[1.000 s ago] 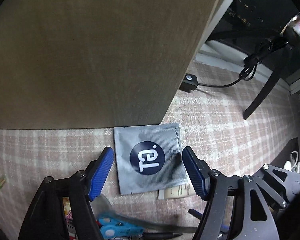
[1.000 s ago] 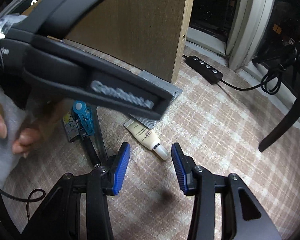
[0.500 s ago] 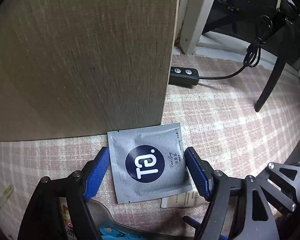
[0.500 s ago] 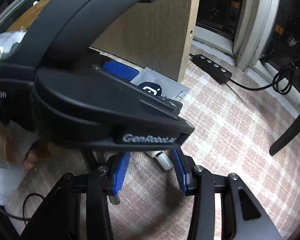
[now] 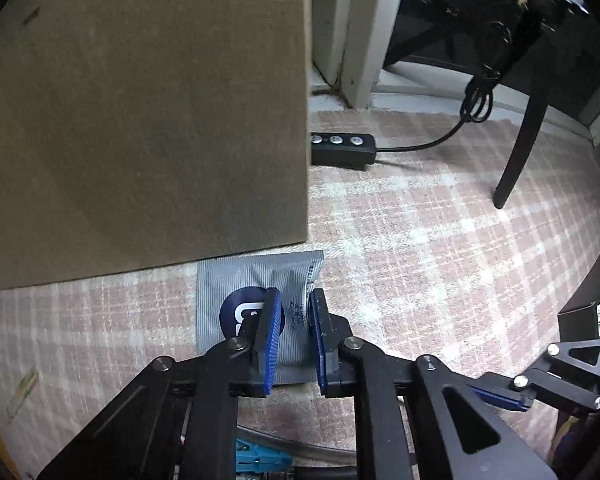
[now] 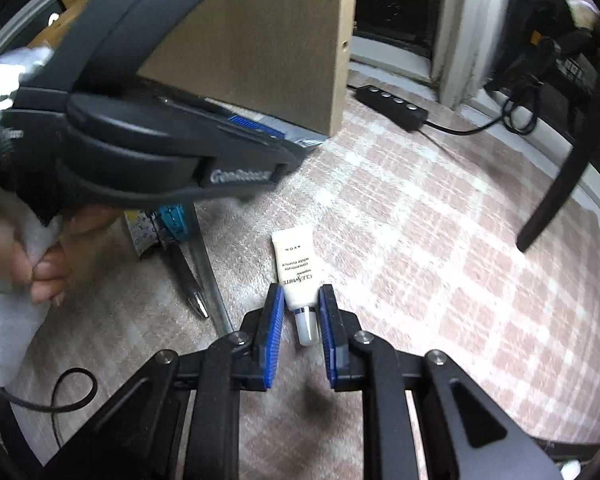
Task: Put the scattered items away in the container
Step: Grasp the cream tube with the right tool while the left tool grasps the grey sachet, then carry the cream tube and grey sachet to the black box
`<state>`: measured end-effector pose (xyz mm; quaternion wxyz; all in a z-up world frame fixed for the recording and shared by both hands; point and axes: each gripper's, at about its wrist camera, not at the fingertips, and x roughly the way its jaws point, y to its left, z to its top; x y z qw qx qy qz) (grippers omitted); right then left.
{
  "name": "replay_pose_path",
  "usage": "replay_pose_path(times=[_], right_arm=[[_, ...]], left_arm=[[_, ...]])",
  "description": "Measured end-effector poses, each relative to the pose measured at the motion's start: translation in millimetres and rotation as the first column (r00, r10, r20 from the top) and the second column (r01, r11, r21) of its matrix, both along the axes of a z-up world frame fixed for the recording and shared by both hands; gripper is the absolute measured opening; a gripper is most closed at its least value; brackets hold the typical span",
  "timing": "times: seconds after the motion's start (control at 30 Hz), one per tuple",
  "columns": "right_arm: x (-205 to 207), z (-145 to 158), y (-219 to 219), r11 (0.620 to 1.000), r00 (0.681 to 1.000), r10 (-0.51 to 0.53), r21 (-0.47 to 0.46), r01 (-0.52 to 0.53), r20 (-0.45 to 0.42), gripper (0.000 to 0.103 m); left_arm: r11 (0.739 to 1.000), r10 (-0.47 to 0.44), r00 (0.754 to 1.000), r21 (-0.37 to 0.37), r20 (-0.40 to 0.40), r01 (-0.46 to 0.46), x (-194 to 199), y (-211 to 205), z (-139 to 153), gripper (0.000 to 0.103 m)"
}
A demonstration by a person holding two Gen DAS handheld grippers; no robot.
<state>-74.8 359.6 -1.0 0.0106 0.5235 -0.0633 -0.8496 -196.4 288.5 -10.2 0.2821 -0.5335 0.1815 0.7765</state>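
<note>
- Since the earlier frames, both tongs have narrowed from a wide spread: the left pair has drawn in over the sachet, and the right pair has come down around the tube.
- Left wrist view: left tongs (image 5: 293, 312) pinch the grey foil sachet (image 5: 256, 280), which buckles up between the blue pads while its far edge lies on the checked carpet (image 5: 420, 248) against the foot of a brown board (image 5: 140, 120). A black power strip (image 5: 342, 148) sits beyond the board's corner.
- Left wrist view, progress: no container can be identified, and nothing appears stowed; the sachet is gripped but not lifted clear.
- Right wrist view: right tongs (image 6: 299, 314) stand narrow on either side of the cream tube (image 6: 296, 264), pads flanking its cap end; whether they press it cannot be told. The tube lies flat on the carpet.
- Right wrist view, remainder: a pen (image 6: 184, 276), a teal clip (image 6: 174, 220) and a small patterned packet (image 6: 142, 232) lie scattered under the left tool, judged yet to be collected.
</note>
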Motion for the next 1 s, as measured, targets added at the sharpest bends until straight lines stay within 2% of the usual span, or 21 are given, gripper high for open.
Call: replay_pose_path(times=[0.23,0.47,0.6,0.67,0.77,1.0], right_arm=[[8.4,14.6,10.1,0.998,0.998,-0.053,-0.028,0.053,-0.026,0.017],[20.3,37.4,19.5,0.994,0.992,-0.095,-0.055,0.09,-0.081,0.017],[26.8,36.0,26.1,0.992,0.987,-0.125,-0.049,0.12,-0.104,0.017],[38.7,45.9,34.7,0.988,0.981,-0.154,-0.051,0.149,-0.119,0.017],[62.0,64.5,48.8,0.978,0.969,-0.204,-0.062,0.198,-0.138,0.017],[141.4,108.7,91.6,0.931,0.919,-0.364,-0.038,0.362,-0.155,0.017]], left_arm=[[0.998,0.056,0.998,0.04,0.018,-0.056,-5.2,-21.5,7.5,0.007],[0.994,0.062,0.998,0.089,-0.02,-0.06,7.5,-39.5,39.6,0.005],[0.991,0.032,0.999,0.132,-0.03,-0.027,20.4,-32.5,61.2,0.005],[0.988,0.004,0.999,0.157,-0.032,0.001,4.9,-5.7,73.6,0.005],[0.982,-0.025,0.999,0.187,-0.03,0.03,7.5,-16.6,88.9,0.005],[0.953,-0.154,0.988,0.258,-0.031,0.157,68.0,24.3,115.5,0.005]])
